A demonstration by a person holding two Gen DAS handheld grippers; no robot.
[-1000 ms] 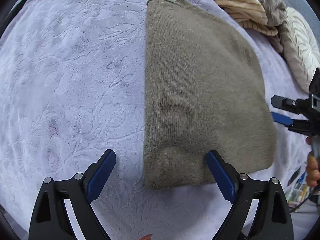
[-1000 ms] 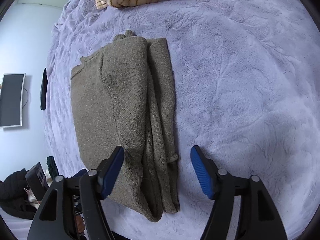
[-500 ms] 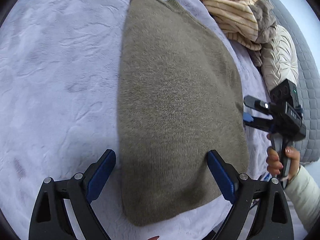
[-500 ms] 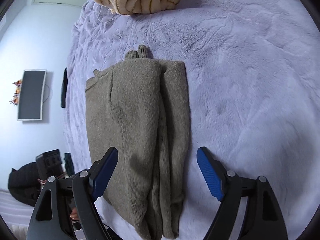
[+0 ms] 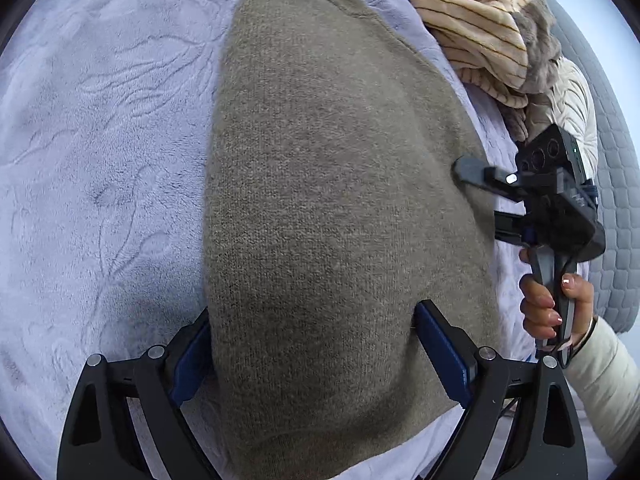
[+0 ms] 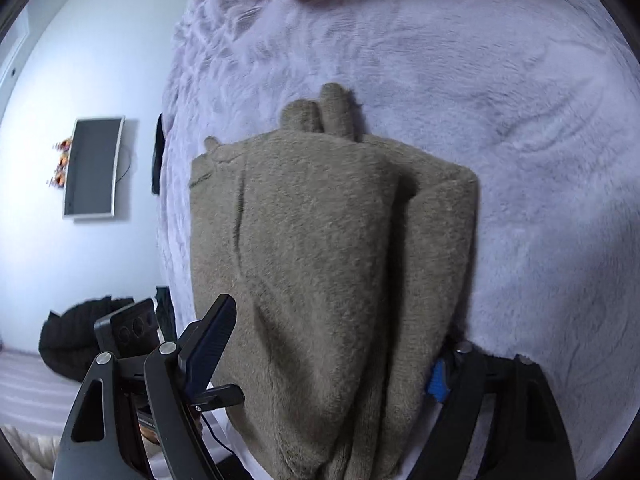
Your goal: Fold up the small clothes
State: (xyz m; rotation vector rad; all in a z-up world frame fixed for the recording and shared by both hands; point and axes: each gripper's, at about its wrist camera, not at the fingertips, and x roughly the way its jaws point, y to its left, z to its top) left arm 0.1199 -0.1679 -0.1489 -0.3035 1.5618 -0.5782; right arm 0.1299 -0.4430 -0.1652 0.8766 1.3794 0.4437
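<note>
Two grippers at the near hem of a folded olive sweater [image 5: 340,200] on a lilac blanket [image 5: 100,140] | left gripper [image 5: 316,356]: jaws spread, astride hem | right gripper [image 6: 332,360]: jaws closing, fabric between, not pinched

My fingers [image 5: 192,356] are black with blue pads. The sweater [image 5: 340,220] between them is a plain olive-brown knit, fuzzy, no pattern. The bed [image 5: 100,140] wears a pale lilac plush cover embossed with leaves and flowers. Far right lies a cream blanket [image 5: 472,28] with thin brown stripes, a grey-brown fur piece [image 5: 540,48] on it, then a quilted grey headboard [image 5: 624,184]. My right hand [image 5: 548,304] shows pink nails and a white sleeve [image 5: 604,376]. Across the room hangs a dark screen [image 6: 92,166], white-framed, on a white wall.
</note>
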